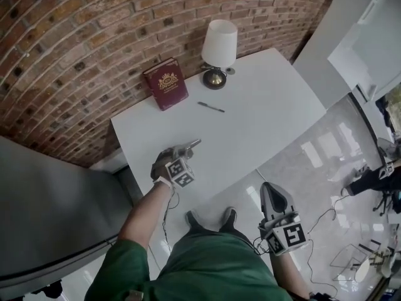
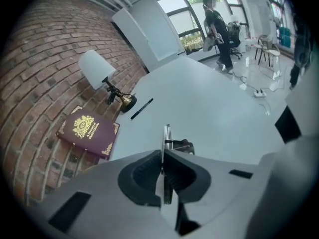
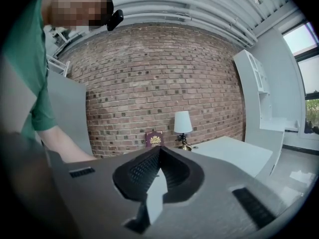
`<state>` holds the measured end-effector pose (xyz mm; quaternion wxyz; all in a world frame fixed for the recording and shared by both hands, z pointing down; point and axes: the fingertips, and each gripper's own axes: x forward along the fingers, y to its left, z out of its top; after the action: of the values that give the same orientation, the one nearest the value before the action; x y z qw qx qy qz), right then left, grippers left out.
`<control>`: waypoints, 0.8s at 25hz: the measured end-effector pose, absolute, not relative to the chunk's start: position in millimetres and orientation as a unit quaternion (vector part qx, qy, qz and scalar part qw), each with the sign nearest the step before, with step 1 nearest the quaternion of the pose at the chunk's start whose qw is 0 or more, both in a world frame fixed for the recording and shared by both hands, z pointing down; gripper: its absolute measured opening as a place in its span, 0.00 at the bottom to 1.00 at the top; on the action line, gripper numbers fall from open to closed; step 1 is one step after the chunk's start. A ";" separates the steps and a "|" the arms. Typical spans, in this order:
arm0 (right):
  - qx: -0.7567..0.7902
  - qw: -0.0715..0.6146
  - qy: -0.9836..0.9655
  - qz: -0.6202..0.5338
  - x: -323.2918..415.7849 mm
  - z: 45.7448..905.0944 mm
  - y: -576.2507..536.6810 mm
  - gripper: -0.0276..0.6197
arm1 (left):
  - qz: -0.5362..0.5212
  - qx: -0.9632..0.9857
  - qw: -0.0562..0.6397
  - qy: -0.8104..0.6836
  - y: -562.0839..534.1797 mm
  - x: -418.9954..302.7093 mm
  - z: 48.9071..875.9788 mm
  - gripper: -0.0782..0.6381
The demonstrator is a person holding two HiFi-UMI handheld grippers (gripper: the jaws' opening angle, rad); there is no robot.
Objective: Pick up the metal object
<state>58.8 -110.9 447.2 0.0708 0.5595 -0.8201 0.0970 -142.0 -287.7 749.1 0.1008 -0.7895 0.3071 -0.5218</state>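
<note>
The metal object is a thin silvery piece that sticks out forward from my left gripper, just over the near part of the white table. In the left gripper view the jaws are pressed together on the flat metal strip, and a dark part of it shows just beyond my left gripper. My right gripper hangs off the table's front edge above the floor. Its jaws are shut with nothing between them, as the right gripper view shows at the gripper.
A dark red book with gold print lies at the table's far left by the brick wall. A white-shaded lamp stands beside it, and a black pen lies in front. A grey cabinet flanks the left. A person stands far off by the windows.
</note>
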 end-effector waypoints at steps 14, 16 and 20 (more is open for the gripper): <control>0.493 0.063 -0.857 0.136 50.3 468.9 -118.3 0.05 | -0.301 -0.853 -0.060 0.422 -221.6 -131.4 635.4 0.13; 0.487 0.062 -0.861 0.137 47.7 468.7 -120.3 0.05 | -0.264 -0.854 -0.073 0.442 -215.4 -131.9 613.4 0.13; 0.472 0.071 -0.871 0.118 40.4 464.8 -123.6 0.04 | -0.198 -0.855 -0.085 0.471 -204.5 -131.2 565.0 0.13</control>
<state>40.4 -123.6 464.8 0.0708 0.4717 -0.8710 0.1175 -131.2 -204.5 565.0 -0.0848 -0.8553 0.4713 -0.1978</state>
